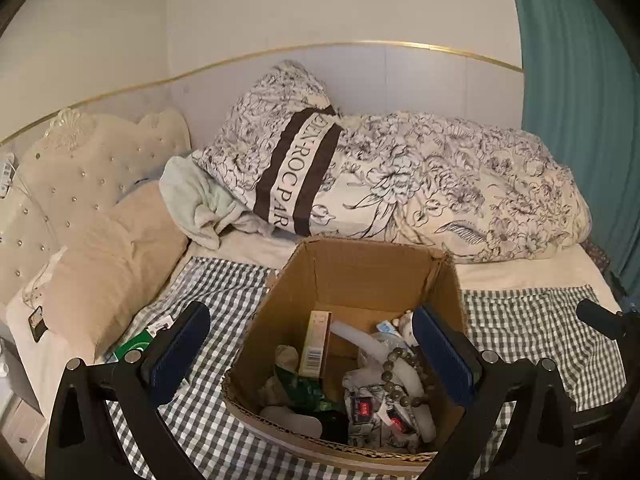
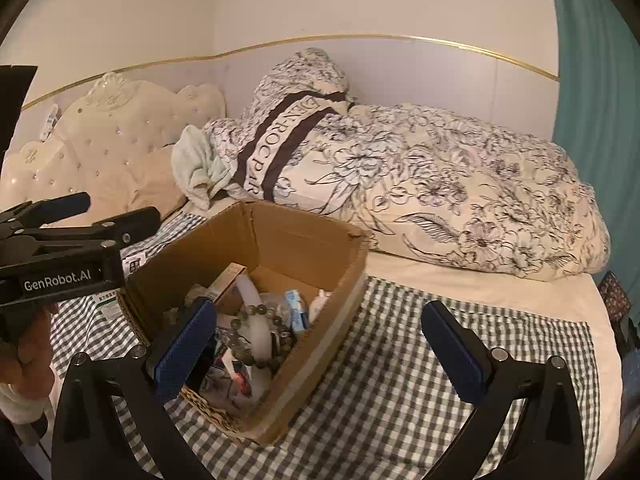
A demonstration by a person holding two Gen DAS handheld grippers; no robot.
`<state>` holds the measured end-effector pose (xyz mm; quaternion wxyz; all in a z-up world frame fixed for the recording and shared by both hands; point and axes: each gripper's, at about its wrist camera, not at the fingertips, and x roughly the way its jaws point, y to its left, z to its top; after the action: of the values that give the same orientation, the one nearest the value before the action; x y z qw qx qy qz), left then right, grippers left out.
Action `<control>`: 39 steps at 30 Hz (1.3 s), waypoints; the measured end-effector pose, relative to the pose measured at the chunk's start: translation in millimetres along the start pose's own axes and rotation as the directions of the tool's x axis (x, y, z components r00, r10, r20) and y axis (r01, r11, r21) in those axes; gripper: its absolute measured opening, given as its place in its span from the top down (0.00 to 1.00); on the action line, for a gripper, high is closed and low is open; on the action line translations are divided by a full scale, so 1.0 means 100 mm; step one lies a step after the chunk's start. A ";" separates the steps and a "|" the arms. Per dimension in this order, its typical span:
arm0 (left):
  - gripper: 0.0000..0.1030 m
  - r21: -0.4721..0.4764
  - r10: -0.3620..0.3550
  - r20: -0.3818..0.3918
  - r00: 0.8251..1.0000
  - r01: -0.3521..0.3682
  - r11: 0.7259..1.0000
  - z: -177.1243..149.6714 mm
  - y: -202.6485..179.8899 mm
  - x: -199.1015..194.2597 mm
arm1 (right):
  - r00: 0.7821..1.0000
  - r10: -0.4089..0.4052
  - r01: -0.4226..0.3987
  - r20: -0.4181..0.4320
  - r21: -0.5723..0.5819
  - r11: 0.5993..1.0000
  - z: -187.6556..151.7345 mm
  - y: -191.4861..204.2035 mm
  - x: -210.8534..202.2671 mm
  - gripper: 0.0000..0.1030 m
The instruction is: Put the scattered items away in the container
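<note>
Left gripper (image 1: 312,354): your jaws are spread wide, holding nothing, above the cardboard box (image 1: 280,304).
Right gripper (image 2: 320,348): yours too is spread, empty, at the box's right side.
Box: on the checked cloth (image 2: 400,380), holding a bead bracelet (image 1: 396,376) and packets.
Green packet (image 1: 132,346): left of the box, outside it.

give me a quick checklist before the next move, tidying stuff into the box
1. Left tool open and empty: ok.
2. Right tool open and empty: ok.
3. Brown cardboard box upright, top open: ok.
4. Room left in the box above the wooden bead bracelet and wrappers: ok.
5. Green-and-white packet still outside on the grey checked cloth, left of the box: not ok.
6. Other strays behind the box: cannot tell.
</note>
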<state>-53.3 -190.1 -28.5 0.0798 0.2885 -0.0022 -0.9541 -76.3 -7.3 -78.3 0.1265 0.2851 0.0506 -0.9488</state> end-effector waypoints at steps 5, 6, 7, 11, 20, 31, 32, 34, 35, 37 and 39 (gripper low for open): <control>0.00 0.014 -0.014 0.022 1.000 0.014 1.000 0.01 -0.10 -0.13 | 0.999 -0.014 0.012 0.029 0.039 0.999 -0.02 -0.15 -0.21 0.00; 0.00 0.019 -0.017 0.027 0.999 0.017 1.000 0.01 -0.13 -0.17 | 0.999 -0.016 0.014 0.035 0.048 0.999 -0.02 -0.18 -0.25 0.00; 0.00 0.022 -0.021 0.031 0.999 0.020 1.000 0.01 -0.16 -0.19 | 0.999 -0.020 0.018 0.041 0.057 0.998 -0.03 -0.21 -0.29 0.00; 0.00 0.021 -0.037 0.042 0.998 0.037 0.999 0.00 -0.25 -0.28 | 0.997 -0.042 0.037 0.061 0.081 0.996 -0.03 -0.33 -0.46 0.00; 0.00 0.035 -0.064 0.053 0.997 0.062 0.997 -0.05 -0.49 -0.40 | 0.992 -0.084 0.074 0.092 0.114 0.991 -0.09 -0.58 -0.81 0.00; 0.00 0.066 -0.119 0.094 0.988 0.113 0.991 -0.09 -0.92 -0.64 | 0.984 -0.152 0.136 0.089 0.170 0.976 -0.35 -1.06 -1.14 0.00; 0.00 0.064 -0.123 0.096 0.988 0.117 0.991 -0.10 -0.95 -0.66 | 0.984 -0.155 0.138 0.084 0.183 0.973 -0.38 -1.12 -1.16 0.00; 0.00 0.060 -0.132 0.094 0.987 0.127 0.990 -0.13 -1.04 -0.67 | 0.984 -0.164 0.147 0.075 0.201 0.969 -0.44 -1.22 -1.20 0.00; 0.00 0.058 -0.139 0.090 0.986 0.134 0.989 -0.15 -1.07 -0.67 | 0.983 -0.171 0.152 0.074 0.209 0.966 -0.46 -1.26 -1.23 0.00; 0.00 0.058 -0.156 0.080 0.984 0.152 0.987 -0.18 -1.15 -0.67 | 0.980 -0.184 0.162 0.082 0.222 0.961 -0.50 -1.35 -1.31 0.00; 0.00 0.064 -0.166 0.075 0.983 0.161 0.985 -0.20 -1.23 -0.67 | 0.976 -0.200 0.175 0.089 0.233 0.957 -0.52 -1.42 -1.38 0.00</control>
<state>-5.7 -57.6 -14.5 -0.0073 0.2515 -0.0091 -0.9678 24.5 167.3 -41.7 0.0055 0.2381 -0.0370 -0.9705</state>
